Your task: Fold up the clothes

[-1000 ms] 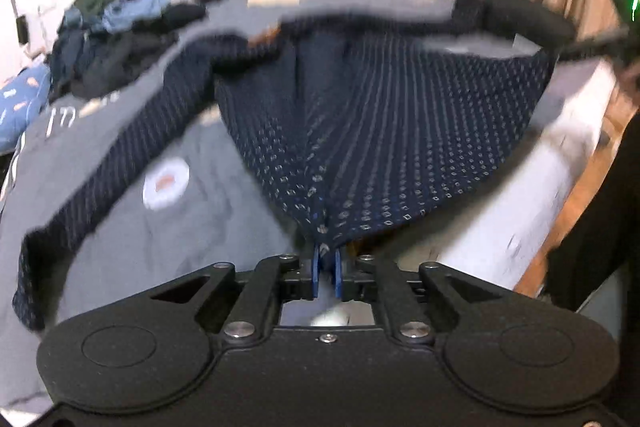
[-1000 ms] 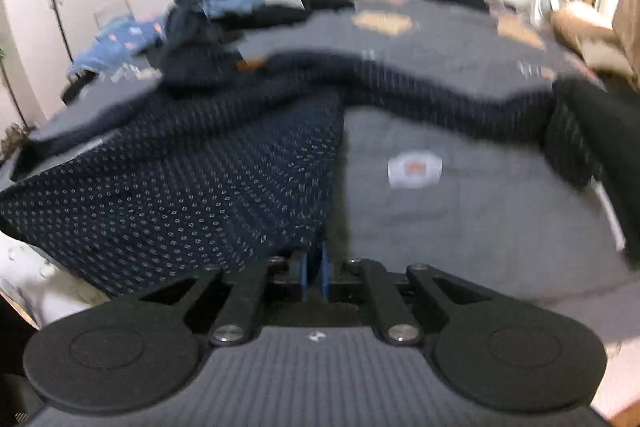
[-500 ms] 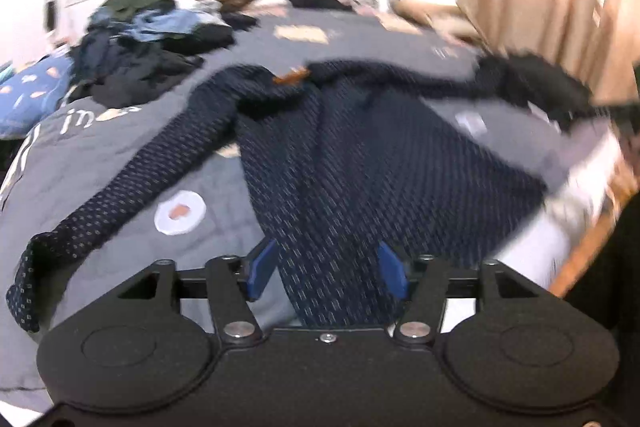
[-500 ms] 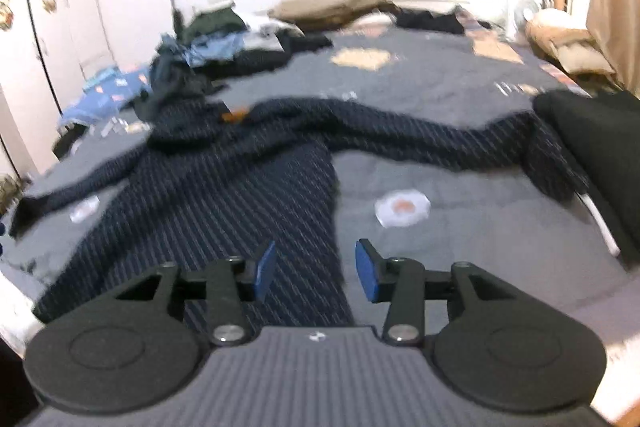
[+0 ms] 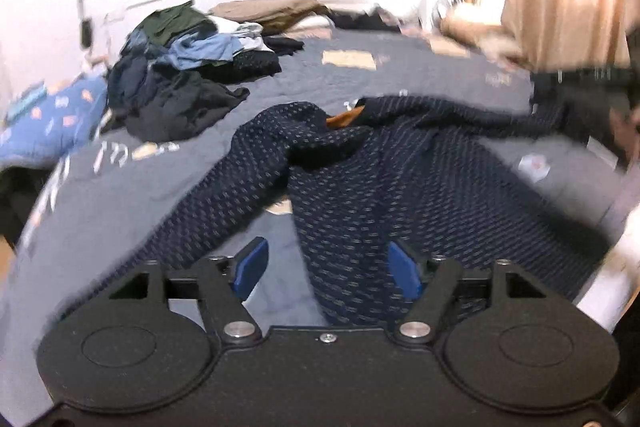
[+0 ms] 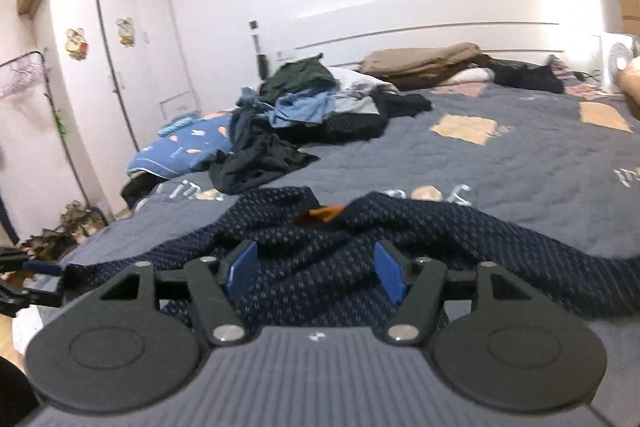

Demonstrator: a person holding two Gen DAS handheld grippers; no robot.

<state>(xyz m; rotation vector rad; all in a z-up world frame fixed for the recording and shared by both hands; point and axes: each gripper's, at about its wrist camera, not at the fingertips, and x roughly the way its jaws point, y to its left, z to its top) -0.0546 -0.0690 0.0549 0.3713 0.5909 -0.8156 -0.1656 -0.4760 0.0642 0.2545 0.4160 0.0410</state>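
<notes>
While both grippers hang with blue fingers spread and nothing between them, the navy dotted shirt (image 5: 400,195) lies opened out on the grey quilt (image 6: 500,179) just beyond the left gripper (image 5: 326,265) and right gripper (image 6: 316,273), its body running under both. I judge it light, limp knit: it will sag and drag, so a hem, shoulder seam or cuff gives the surest pinch. Left of the left fingers one sleeve (image 5: 224,203) trails back past them; beyond the right fingers the collar (image 6: 324,213) sits rumpled, showing orange lining. Farther off, left of both, a heap of clothes (image 6: 304,115) and a blue pillow (image 6: 180,147) crowd that side; ahead the quilt is open.
</notes>
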